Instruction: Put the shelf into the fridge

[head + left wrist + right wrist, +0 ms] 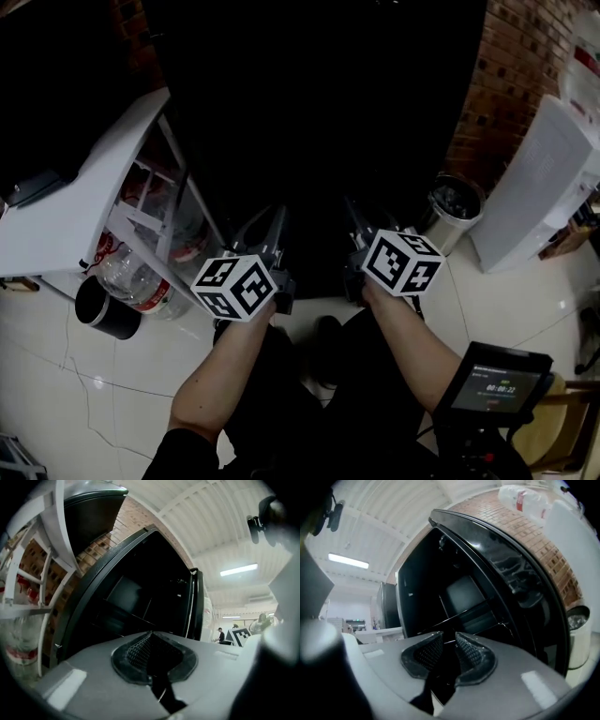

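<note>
While the person's bare forearms [225, 375] reach forward side by side, the left gripper [265, 228] has its jaws pressed together with nothing between them. The right gripper [361, 225], just beside it, has its ribbed pads [471, 651] apart, and nothing is pinched in the gap. Both point roughly level at what stands ahead.

Straight in front of both grippers is the fridge [140, 597], open, its inside dark. A shelf [468, 616] lies across that interior, beyond the right gripper's jaws and touching neither gripper. I cannot tell how firmly it is seated.

Left of the left gripper, the white door [66, 202] hangs swung open, with plastic bottles [136, 279] in its racks. A black round container [105, 314] sits below the door's lower edge.

Right of the right gripper, a metal bin [455, 208] stands on the pale tiled floor [56, 394], next to the fridge's side. Further right is a white ribbed panel [539, 183], and behind both rises a brick wall [506, 75].
</note>
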Demonstrator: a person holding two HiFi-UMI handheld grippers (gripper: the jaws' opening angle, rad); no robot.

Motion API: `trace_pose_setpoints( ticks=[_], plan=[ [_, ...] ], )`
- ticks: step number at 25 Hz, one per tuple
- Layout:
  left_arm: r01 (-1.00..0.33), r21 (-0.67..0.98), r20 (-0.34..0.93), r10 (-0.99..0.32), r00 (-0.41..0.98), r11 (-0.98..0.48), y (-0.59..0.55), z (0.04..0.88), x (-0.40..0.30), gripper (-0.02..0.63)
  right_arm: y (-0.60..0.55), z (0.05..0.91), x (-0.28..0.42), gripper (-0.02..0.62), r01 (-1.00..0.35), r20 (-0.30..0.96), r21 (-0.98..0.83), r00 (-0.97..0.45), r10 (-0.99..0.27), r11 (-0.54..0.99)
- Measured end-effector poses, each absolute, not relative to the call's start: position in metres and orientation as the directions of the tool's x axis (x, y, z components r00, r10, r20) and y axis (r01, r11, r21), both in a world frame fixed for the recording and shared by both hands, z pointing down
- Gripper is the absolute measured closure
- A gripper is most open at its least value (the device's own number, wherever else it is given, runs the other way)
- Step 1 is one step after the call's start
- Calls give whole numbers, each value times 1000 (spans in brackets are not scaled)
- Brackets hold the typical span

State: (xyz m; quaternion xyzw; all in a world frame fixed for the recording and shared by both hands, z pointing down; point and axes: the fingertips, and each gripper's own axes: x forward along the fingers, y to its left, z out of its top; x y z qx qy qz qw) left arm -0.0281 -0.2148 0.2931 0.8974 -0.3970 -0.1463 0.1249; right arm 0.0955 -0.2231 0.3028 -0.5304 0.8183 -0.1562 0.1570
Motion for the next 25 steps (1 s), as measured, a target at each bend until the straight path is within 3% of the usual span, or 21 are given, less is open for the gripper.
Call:
trace_pose_setpoints(
  ticks=[9, 15, 25],
  plan=[
    [-688, 131, -111, -701, 705, -713, -154, 289, -25, 594, -164, 294, 92, 588, -812, -71, -271, -518, -853, 516],
    [-690, 67, -98, -693, 714, -721, -130, 286, -33, 594, -135, 293, 85, 589, -789, -50, -210, -581, -813, 577],
    [-771, 40, -49, -772, 634, -636, -114, 301, -54, 594, -116, 288, 97, 589, -828, -24, -48, -558, -830, 558]
  ],
)
